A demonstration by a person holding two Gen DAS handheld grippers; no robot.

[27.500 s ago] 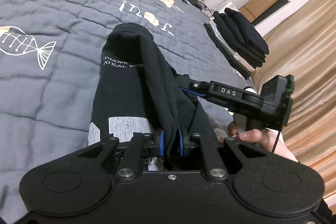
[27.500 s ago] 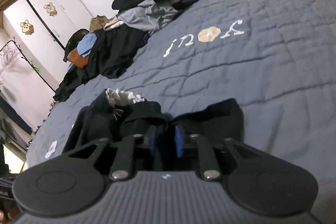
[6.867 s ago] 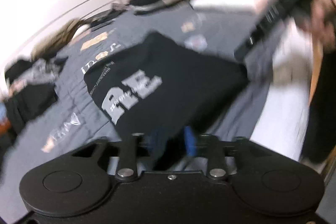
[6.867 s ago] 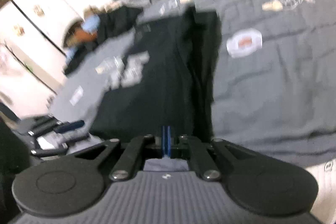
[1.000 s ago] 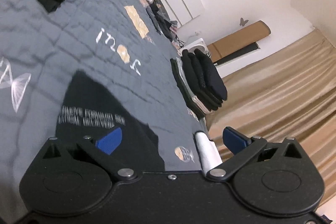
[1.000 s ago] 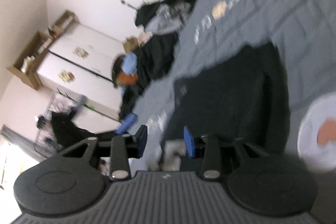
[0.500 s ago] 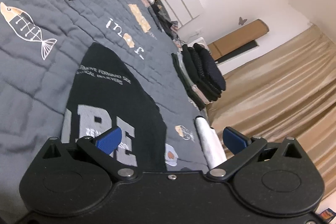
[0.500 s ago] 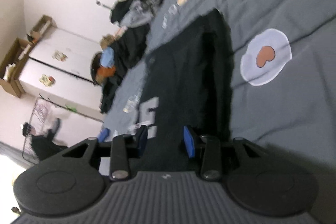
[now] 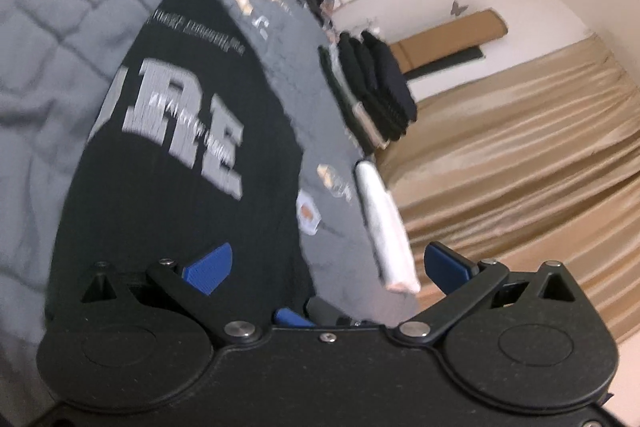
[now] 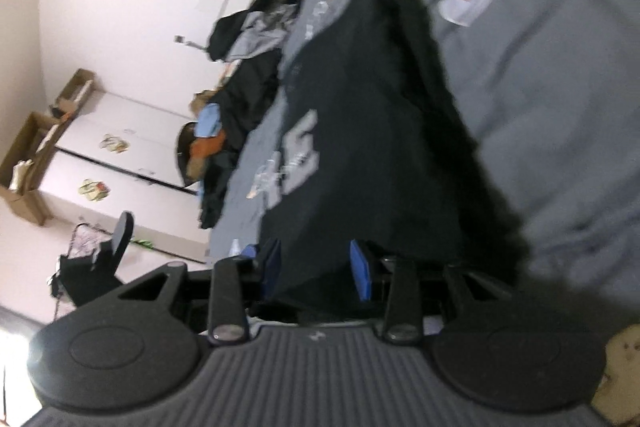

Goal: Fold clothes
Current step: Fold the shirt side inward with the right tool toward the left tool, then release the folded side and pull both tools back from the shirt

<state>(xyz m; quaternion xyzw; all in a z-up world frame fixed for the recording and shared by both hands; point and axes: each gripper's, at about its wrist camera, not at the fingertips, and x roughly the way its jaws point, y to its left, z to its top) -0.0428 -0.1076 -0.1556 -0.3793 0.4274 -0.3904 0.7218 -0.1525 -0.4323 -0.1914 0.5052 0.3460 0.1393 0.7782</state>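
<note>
A black T-shirt (image 9: 180, 195) with big grey letters lies flat on the grey quilt (image 9: 36, 75). My left gripper (image 9: 328, 267) is open wide just above the shirt's near right corner, its left pad over the cloth and its right pad past the bed's edge. Nothing is between its pads. In the right wrist view the same shirt (image 10: 368, 115) runs away from me. My right gripper (image 10: 316, 267) is partly open at the shirt's near hem. The hem lies between its blue pads, which stand apart and do not press on the cloth.
A stack of folded dark clothes (image 9: 372, 87) sits at the bed's far right edge, by a gold curtain (image 9: 520, 155). A heap of unfolded clothes (image 10: 248, 39) lies at the far left of the bed, beside a white wardrobe (image 10: 120, 163). A white rolled sheet edge (image 9: 384, 223) runs along the bed's right side.
Both grippers have sunk and come in to the shirt's near hem, so the shirt fills more of each view. The right gripper has rolled. Neither gripper's jaws have changed width.
</note>
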